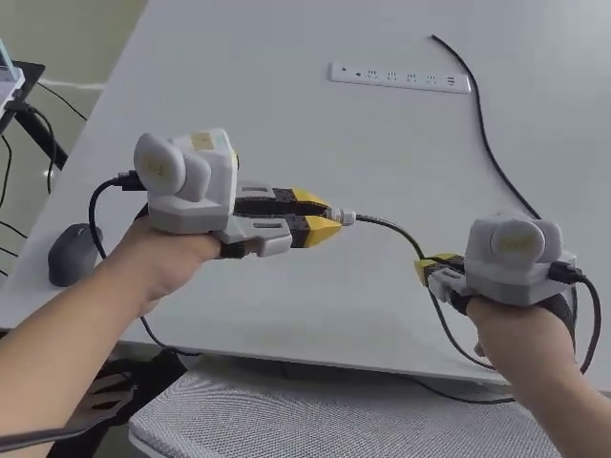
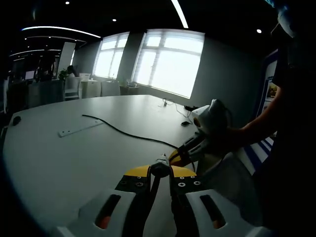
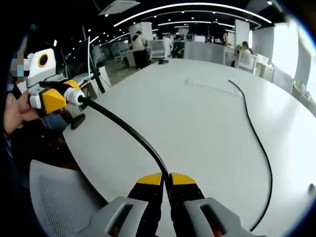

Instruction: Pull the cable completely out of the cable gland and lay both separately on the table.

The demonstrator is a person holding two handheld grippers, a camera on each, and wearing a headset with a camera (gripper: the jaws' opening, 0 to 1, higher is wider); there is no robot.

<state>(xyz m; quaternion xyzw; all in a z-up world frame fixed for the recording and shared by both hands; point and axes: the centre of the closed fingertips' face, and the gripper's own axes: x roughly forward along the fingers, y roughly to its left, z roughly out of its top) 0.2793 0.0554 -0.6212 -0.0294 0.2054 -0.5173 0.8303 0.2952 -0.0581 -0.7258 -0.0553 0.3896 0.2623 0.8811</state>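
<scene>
Over the near edge of the bench (image 1: 286, 305), the right tool (image 1: 426, 271) clenches the black cable (image 3: 123, 129). The left tool (image 1: 332, 217) grips the cable gland (image 2: 160, 164), with the cable seated in it and arching between both tools in the air. Farther off, a power strip (image 1: 401, 77) and its black cord (image 1: 487, 134) lie on the bench.

white table (image 1: 286, 114) | bright windows (image 2: 170, 64) | ceiling light strips (image 3: 197, 7) | grey mesh chair (image 1: 315, 420)

I can read no text, label or number; markings on the power strip (image 1: 400, 77) near the desk's (image 1: 286, 124) far edge are too small.
</scene>
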